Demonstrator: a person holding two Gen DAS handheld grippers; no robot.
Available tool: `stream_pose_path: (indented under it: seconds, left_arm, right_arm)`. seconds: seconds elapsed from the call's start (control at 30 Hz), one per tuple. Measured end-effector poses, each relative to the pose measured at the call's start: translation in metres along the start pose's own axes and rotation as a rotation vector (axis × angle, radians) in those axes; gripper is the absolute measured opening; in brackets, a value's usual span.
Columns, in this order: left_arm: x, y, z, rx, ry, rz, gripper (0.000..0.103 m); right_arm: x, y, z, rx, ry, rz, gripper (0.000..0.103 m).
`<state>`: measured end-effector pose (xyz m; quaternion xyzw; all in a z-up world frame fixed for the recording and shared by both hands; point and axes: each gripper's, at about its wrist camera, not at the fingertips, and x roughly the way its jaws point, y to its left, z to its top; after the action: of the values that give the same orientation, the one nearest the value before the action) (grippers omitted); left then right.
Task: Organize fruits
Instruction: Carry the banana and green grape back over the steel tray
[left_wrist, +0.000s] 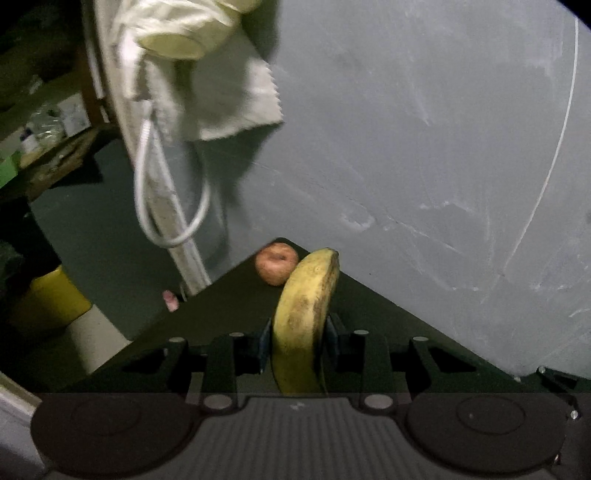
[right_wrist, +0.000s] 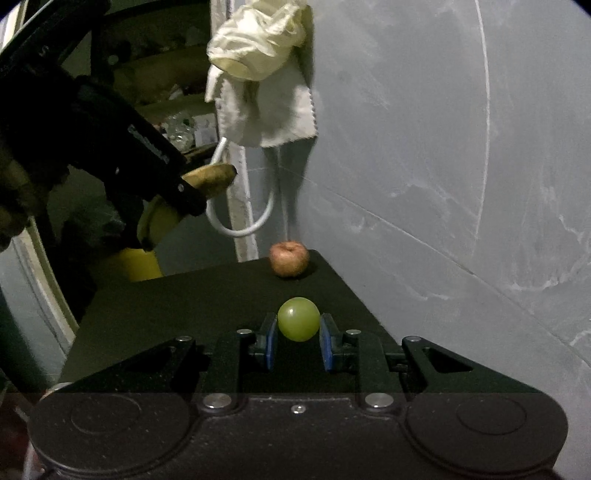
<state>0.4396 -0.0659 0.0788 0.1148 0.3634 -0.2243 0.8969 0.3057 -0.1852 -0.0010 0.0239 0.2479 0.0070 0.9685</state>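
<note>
A spotted yellow banana (left_wrist: 304, 314) stands upright between the blue pads of my left gripper (left_wrist: 298, 338), which is shut on it. Beyond it, a reddish apple (left_wrist: 276, 263) sits at the far corner of the dark table (left_wrist: 207, 332). In the right wrist view, my right gripper (right_wrist: 298, 341) is shut on a round green fruit (right_wrist: 298, 319) at its fingertips, low over the dark table (right_wrist: 184, 302). The apple (right_wrist: 289, 264) lies a short way ahead of it. The left gripper with the banana (right_wrist: 212, 177) hangs high at the left, held by a gloved hand (right_wrist: 22, 192).
A grey wall (right_wrist: 424, 147) runs along the table's right side and behind its far corner. A white cloth (right_wrist: 266, 85) and a looped white cable (right_wrist: 243, 221) hang near the corner. A yellow container (right_wrist: 138, 264) stands beyond the table's left edge.
</note>
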Motion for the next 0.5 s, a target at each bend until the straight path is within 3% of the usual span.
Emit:
stream_pose_path:
  seconds: [0.5]
  left_arm:
    - [-0.116,0.065,-0.045,-0.140,-0.079,0.143,0.034]
  right_arm:
    - [-0.043,0.068,0.005,-0.082,-0.023,0.138,0.025]
